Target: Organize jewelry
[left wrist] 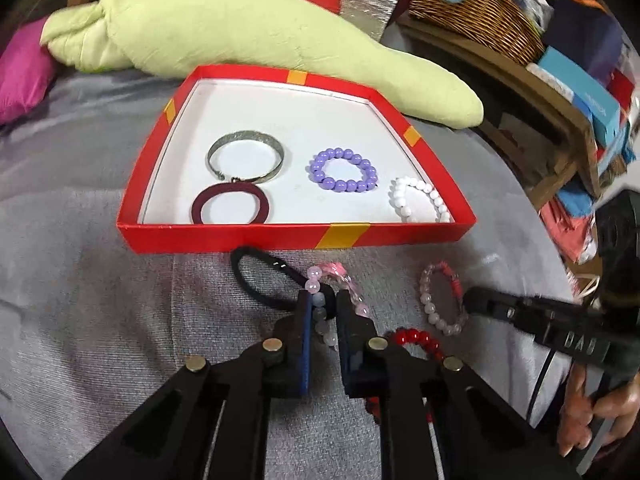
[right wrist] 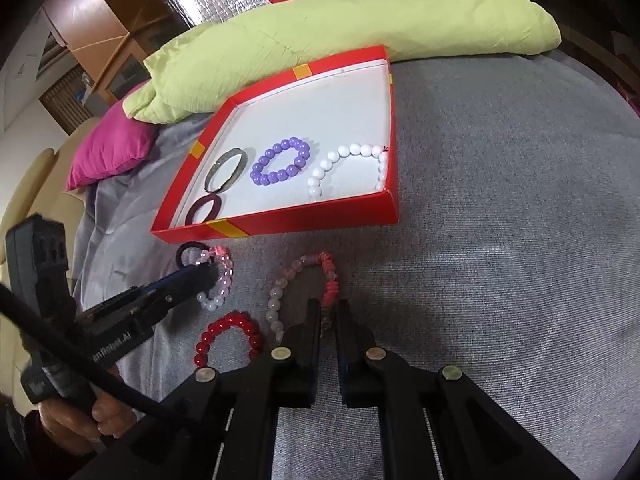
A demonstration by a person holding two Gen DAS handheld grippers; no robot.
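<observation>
The left gripper (left wrist: 323, 308) fingers straddle the pale pink bracelet (left wrist: 320, 312) at frame centre; the right gripper (right wrist: 329, 316) fingers straddle the rose bracelet (right wrist: 320, 280); neither visibly pinches. Close squarely on the beads before lifting. The red box (left wrist: 248, 236), upper centre, holds four pieces; four lie outside, including the red bracelet (right wrist: 228, 336) and black hair tie (left wrist: 256, 280).
</observation>
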